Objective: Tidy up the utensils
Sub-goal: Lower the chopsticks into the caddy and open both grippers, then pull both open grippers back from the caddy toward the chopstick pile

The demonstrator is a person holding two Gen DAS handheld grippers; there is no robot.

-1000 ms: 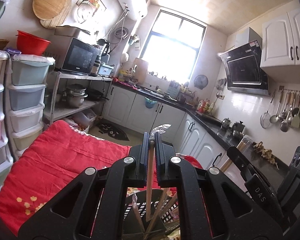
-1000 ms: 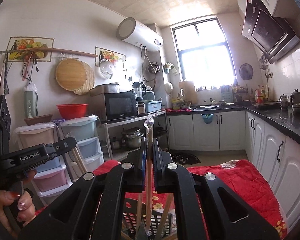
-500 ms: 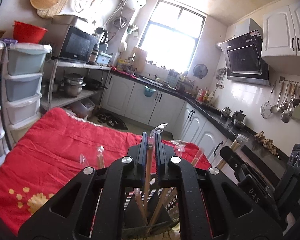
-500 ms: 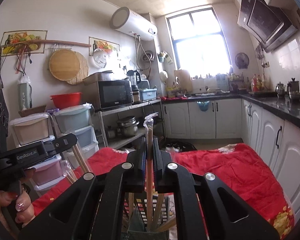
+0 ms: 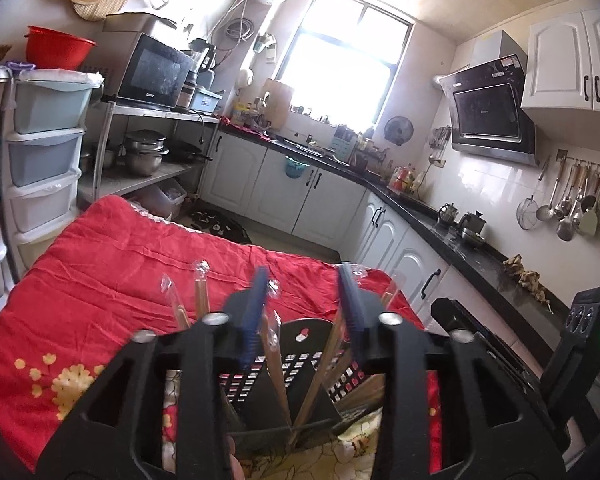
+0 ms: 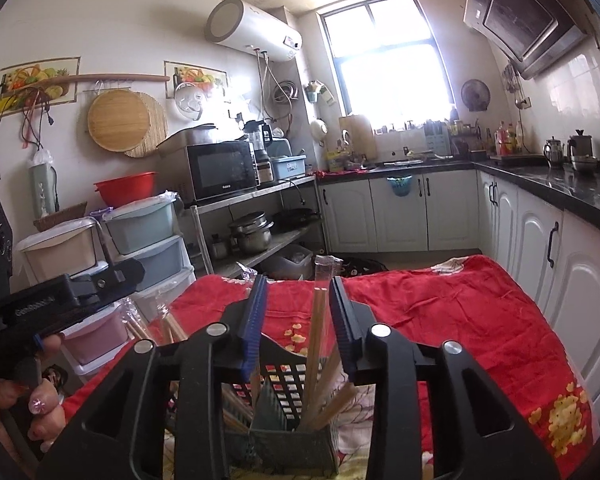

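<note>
Kitchen's pretty cramped – white cabinets (image 6: 404, 212) run under a black counter (image 6: 560, 186) along the back and right walls, with a bright window (image 6: 388, 56) in the middle. On the left wall side there's a metal shelf with a microwave (image 6: 222, 170) on top and pots (image 6: 250, 232) underneath, plus a stack of plastic drawers (image 6: 148, 240) beside it.

Down in front is the bench, covered with a red floral cloth (image 6: 460, 304). On it, right below both cameras, sits a black slotted basket (image 6: 286, 376) – the utensil holder. A bunch of wooden chopsticks (image 6: 315, 344), some in clear plastic sleeves, stand upright or leaning inside its compartments. From the left camera a few more sleeved chopsticks (image 5: 200, 296) poke up on the basket's left side.

Right tongs (image 6: 298, 320) hover over the basket with the jaws opening; one sleeved pair of chopsticks stands in the gap, but the blue pads aren't pressing on it. Left tongs (image 5: 302, 312) are the same deal: jaws opening, chopsticks standing loose between them in the basket, nothing gripped.

In the right camera you can see the left tongs from the side, held by a hand (image 6: 36, 408) with painted nails.
</note>
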